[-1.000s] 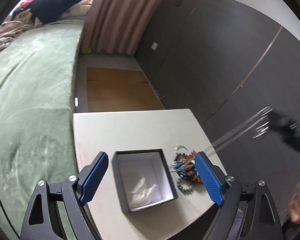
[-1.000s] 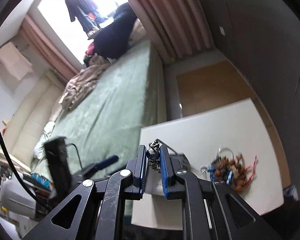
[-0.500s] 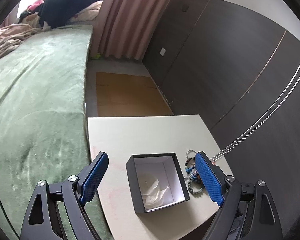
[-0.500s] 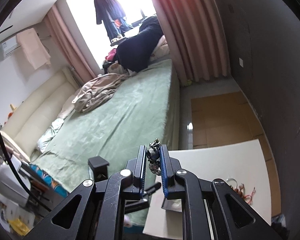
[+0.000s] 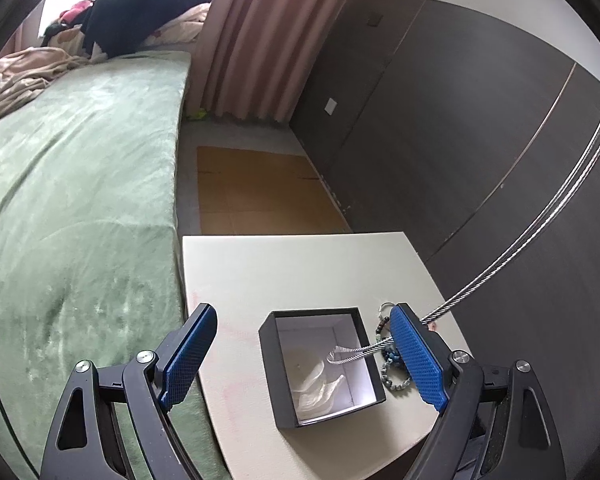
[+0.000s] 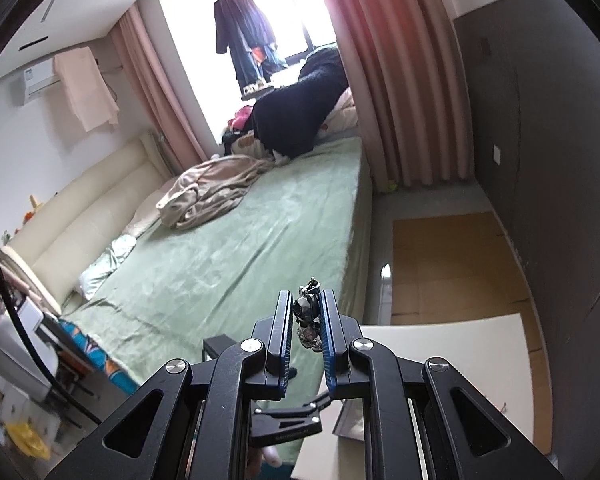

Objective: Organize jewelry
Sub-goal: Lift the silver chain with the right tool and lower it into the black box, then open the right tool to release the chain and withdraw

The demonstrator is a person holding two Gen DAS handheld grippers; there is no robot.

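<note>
A long silver chain necklace (image 5: 500, 264) hangs in an arc from the upper right down to the table. Its lower end dangles inside the open black box (image 5: 270, 364) with the white lining. In the right wrist view my right gripper (image 6: 306, 296) is held high and is shut on the necklace's bunched upper end (image 6: 309, 318). My left gripper (image 5: 304, 340) is open and low over the white table (image 5: 280, 268), its blue pads (image 5: 190, 354) on either side of the box. A pile of beaded bracelets (image 5: 388, 376) lies right of the box, partly hidden by the right finger.
A green bed (image 5: 76, 208) runs along the table's left edge. Dark wardrobe panels (image 5: 440, 140) stand on the right, past a brown floor mat (image 5: 260, 188). Clothes and a blanket (image 6: 216, 188) lie at the far end of the bed.
My right gripper rose with the necklace, out of the left wrist view. The chain came up off the bracelet pile and its lower end now hangs in the box. The left gripper stayed open.
</note>
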